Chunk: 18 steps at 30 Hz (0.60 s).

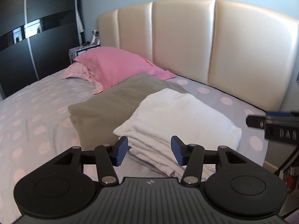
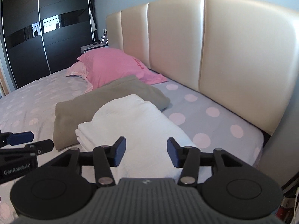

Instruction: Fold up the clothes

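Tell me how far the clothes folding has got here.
Done: a white garment lies folded in layers on the bed, beside an olive one that also looks folded. In hand: nothing; the left claw and right claw are both open and empty. Left: no unfolded clothing shows; only pink pillows remain.

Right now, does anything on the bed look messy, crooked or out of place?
Nothing stands out. The white folded garment lies in a neat stack, partly overlapping the olive folded piece behind it. Only the pale pink pillow under the bright pink one looks a bit rumpled. Both grippers are open and hold nothing.
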### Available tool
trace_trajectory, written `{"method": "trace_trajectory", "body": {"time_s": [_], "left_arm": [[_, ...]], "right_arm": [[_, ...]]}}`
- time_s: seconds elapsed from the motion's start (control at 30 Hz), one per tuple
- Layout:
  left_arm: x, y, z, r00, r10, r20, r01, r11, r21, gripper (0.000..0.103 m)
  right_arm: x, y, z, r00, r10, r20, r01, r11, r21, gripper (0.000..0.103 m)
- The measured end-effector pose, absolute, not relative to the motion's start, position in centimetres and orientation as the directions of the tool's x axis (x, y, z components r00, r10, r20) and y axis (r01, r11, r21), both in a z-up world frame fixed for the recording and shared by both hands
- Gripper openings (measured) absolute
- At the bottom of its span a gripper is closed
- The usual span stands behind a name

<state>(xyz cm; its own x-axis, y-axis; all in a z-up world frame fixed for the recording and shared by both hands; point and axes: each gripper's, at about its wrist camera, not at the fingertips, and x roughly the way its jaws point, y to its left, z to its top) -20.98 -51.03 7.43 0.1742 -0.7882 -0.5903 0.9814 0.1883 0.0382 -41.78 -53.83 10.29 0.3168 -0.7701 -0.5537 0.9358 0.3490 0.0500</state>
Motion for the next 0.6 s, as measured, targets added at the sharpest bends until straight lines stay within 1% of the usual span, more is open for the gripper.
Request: {"method": "trace_trajectory", "body": {"time_s": [0.07, 0.2, 0.3, 0.47, 0.6], "left_arm": [[-20.9, -50.0, 7.5, 0.192, -0.789, -0.584, 0.976, 0.217, 0.027, 0.051], [-21.0, -48.1, 7.4, 0.24, -0.8, -0.55, 0.966, 0.255, 0.05, 0.053], [-21.0, -46.9, 7.2, 0.248, -0.8, -0.546, 0.963, 0.263, 0.053, 0.053], [-20.7, -45.6, 6.5, 0.245, -0.793, -0.557, 0.959, 0.281, 0.022, 0.054], [-20.8, -45.0, 5.6, 0.259, -0.786, -0.561, 0.956, 0.292, 0.032, 0.054]], "right_arm": [[-41.7, -52.2, 10.1, 0.306, -0.779, -0.547, 0.941, 0.336, 0.048, 0.054], [-41.7, -49.2, 9.2, 0.285, -0.807, -0.518, 0.949, 0.315, 0.031, 0.059], [-41.7, -47.4, 8.3, 0.267, -0.827, -0.494, 0.954, 0.3, 0.012, 0.06], [-42.6, -45.7, 6.7, 0.234, -0.836, -0.496, 0.969, 0.24, 0.052, 0.06], [-43.4, -45.2, 5.1, 0.221, -0.835, -0.503, 0.975, 0.205, 0.089, 0.06]]}}
